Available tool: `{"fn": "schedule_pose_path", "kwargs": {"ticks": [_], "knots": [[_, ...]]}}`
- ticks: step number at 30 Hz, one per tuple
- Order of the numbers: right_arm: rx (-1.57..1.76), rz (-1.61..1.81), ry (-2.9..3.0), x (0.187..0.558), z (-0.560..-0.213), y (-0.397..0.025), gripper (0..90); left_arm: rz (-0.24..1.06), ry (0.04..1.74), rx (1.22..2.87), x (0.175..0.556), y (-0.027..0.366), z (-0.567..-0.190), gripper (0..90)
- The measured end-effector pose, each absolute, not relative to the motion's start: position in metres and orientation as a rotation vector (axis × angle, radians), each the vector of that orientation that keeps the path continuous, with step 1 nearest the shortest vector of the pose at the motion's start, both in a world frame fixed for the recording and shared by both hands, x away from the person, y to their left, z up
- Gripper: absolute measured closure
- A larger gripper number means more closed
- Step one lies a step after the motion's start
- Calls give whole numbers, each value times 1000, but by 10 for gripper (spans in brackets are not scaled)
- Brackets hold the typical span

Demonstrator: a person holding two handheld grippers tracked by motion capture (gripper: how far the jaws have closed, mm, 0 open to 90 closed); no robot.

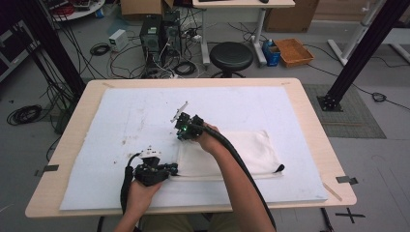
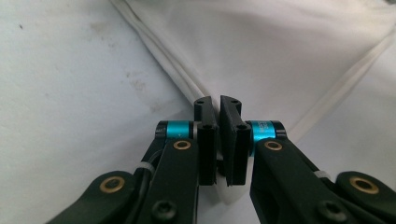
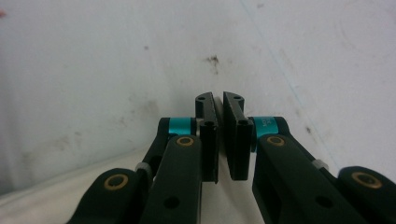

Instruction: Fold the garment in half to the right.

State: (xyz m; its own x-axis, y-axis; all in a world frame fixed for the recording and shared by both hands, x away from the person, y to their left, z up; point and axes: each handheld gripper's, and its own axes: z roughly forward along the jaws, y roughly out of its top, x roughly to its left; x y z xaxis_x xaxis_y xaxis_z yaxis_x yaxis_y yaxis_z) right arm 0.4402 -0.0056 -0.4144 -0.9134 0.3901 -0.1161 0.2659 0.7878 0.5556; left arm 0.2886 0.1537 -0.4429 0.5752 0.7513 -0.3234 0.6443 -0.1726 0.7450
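A folded white cloth [image 1: 241,150] lies on the right half of a white board [image 1: 135,121]. My left gripper [image 1: 173,169] is at the cloth's near left corner. In the left gripper view its jaws [image 2: 218,105] are shut on the point of that corner, and the cloth [image 2: 280,51] spreads away beyond them. My right gripper [image 1: 183,135] is at the cloth's far left corner. In the right gripper view its jaws [image 3: 218,100] are shut, with an edge of the cloth [image 3: 70,186] running up under them, over the stained board [image 3: 140,56].
The board covers most of a wooden table [image 1: 309,121]. Behind the table stand a black stool [image 1: 231,55], computer cases [image 1: 159,31] with loose cables, and an orange basket [image 1: 294,51]. Black frame posts [image 1: 360,53] rise at both sides.
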Motion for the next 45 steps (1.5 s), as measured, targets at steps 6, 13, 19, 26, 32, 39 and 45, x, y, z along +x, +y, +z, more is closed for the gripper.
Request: {"fn": "schedule_pose_path", "kwargs": {"ticks": [6,13,19,26,32,39,45], "knots": [[542,986,2679,436,-396,-29,857,92,1086,1804,288,153,-431,854],[598,1127,2567,430,-377,-68,857,40,1014,1726,295,137,-408,853],[670,1173,2487,427,-366,-107,858,-6,970,1734,308,105,-395,853],[786,1191,2409,424,-370,-159,858,-50,913,1791,324,64,-383,853],[859,1207,2359,421,-374,-191,858,-87,876,1839,334,29,-379,852],[915,1212,2308,419,-377,-220,858,-127,887,1871,345,-7,-379,852],[981,1183,2277,419,-385,-244,858,-160,898,1929,355,-39,-384,850]]}}
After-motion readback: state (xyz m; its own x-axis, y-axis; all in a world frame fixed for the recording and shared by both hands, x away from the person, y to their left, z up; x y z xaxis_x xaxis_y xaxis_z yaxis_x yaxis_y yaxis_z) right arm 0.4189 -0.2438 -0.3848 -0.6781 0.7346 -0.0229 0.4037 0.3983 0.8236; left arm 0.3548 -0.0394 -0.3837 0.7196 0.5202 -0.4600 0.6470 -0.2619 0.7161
